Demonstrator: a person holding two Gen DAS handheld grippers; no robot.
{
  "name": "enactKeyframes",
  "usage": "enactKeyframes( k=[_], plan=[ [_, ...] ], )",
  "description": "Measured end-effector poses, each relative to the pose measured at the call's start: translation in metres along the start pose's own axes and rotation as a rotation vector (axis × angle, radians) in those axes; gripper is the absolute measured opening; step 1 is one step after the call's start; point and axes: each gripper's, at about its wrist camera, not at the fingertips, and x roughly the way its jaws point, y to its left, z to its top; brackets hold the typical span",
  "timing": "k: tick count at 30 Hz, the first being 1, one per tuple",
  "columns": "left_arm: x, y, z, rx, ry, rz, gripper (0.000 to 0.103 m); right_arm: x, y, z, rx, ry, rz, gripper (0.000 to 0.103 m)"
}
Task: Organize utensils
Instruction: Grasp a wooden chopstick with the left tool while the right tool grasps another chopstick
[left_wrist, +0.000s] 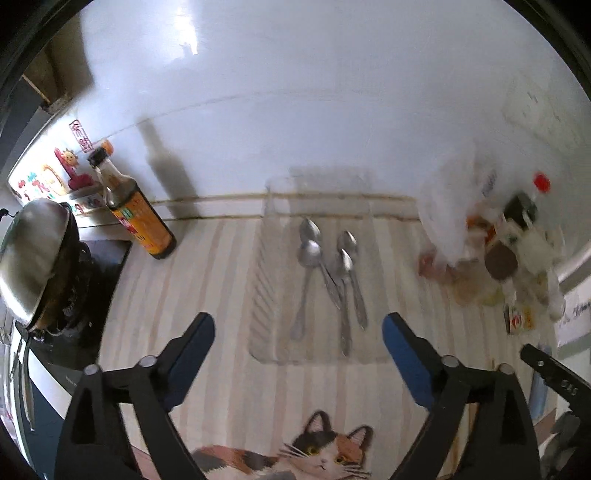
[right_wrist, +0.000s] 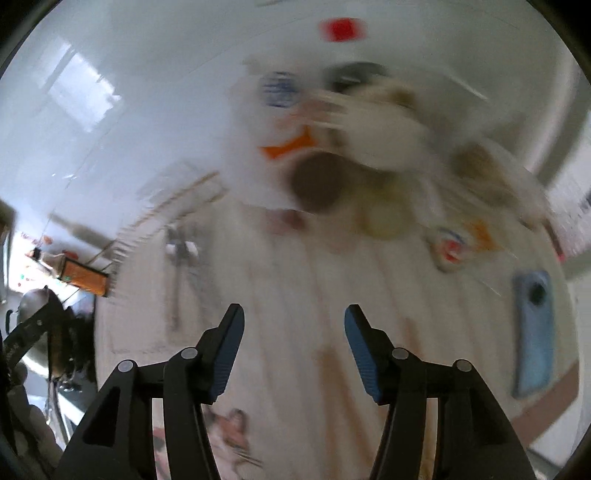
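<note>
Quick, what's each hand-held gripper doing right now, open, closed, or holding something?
Left hand-held gripper: open, holding nothing, above the clear plastic tray of metal spoons.
Right hand-held gripper: open, holding nothing.

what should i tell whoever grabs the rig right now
Left gripper: jaws open, empty, hanging over the near end of the clear tray.
Right gripper: jaws open, empty; its view is badly blurred, facing the cluttered pile of packets and jars.
Four spoons lie in the tray, bowls toward the wall, handles crossing.
Done: spoons are in the tray.
Left: they look loosely piled, so probably straighten them. No other utensils can be made out on the table.
</note>
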Motion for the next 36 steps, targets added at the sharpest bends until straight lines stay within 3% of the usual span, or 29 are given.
enactKeyframes(
  k=[3,8,10,11,12,14,18,19,22,23,24,30,36],
  plan=[
    [0.012,-0.028,-0.023,0.049,0.046,-0.016,0.103,-0.008,-0.044,-0.019,0.044,0.016,-0.056,0.059],
    [0.046,-0.088,-0.070,0.143,0.195,-0.082,0.103,-0.009,-0.102,-0.045,0.090,0.075,-0.117,0.059],
    [0.063,-0.112,-0.090,0.167,0.268,-0.103,0.102,-0.005,-0.117,-0.054,0.093,0.097,-0.130,0.049],
    [0.068,-0.121,-0.097,0.180,0.289,-0.110,0.099,-0.001,-0.124,-0.058,0.096,0.113,-0.136,0.037],
    [0.075,-0.132,-0.105,0.200,0.316,-0.116,0.095,0.002,-0.128,-0.061,0.097,0.126,-0.137,0.033],
    [0.089,-0.152,-0.123,0.235,0.381,-0.133,0.087,0.009,-0.138,-0.068,0.103,0.149,-0.133,0.030],
    [0.114,-0.174,-0.150,0.264,0.486,-0.154,0.054,0.018,-0.148,-0.077,0.108,0.178,-0.129,0.030],
    [0.117,-0.177,-0.155,0.267,0.494,-0.153,0.050,0.021,-0.149,-0.078,0.105,0.185,-0.126,0.029],
    [0.111,-0.180,-0.158,0.291,0.455,-0.151,0.035,0.027,-0.150,-0.081,0.090,0.210,-0.122,0.030],
    [0.111,-0.179,-0.158,0.288,0.452,-0.151,0.017,0.028,-0.150,-0.083,0.088,0.217,-0.114,0.030],
    [0.111,-0.176,-0.159,0.283,0.453,-0.144,0.006,0.029,-0.149,-0.083,0.088,0.222,-0.107,0.030],
    [0.117,-0.124,-0.156,0.187,0.465,-0.070,0.005,0.042,-0.116,-0.096,0.010,0.272,-0.040,0.030],
    [0.119,-0.056,-0.160,0.082,0.476,0.013,0.005,0.062,-0.059,-0.113,-0.124,0.309,-0.012,0.030]
  ],
)
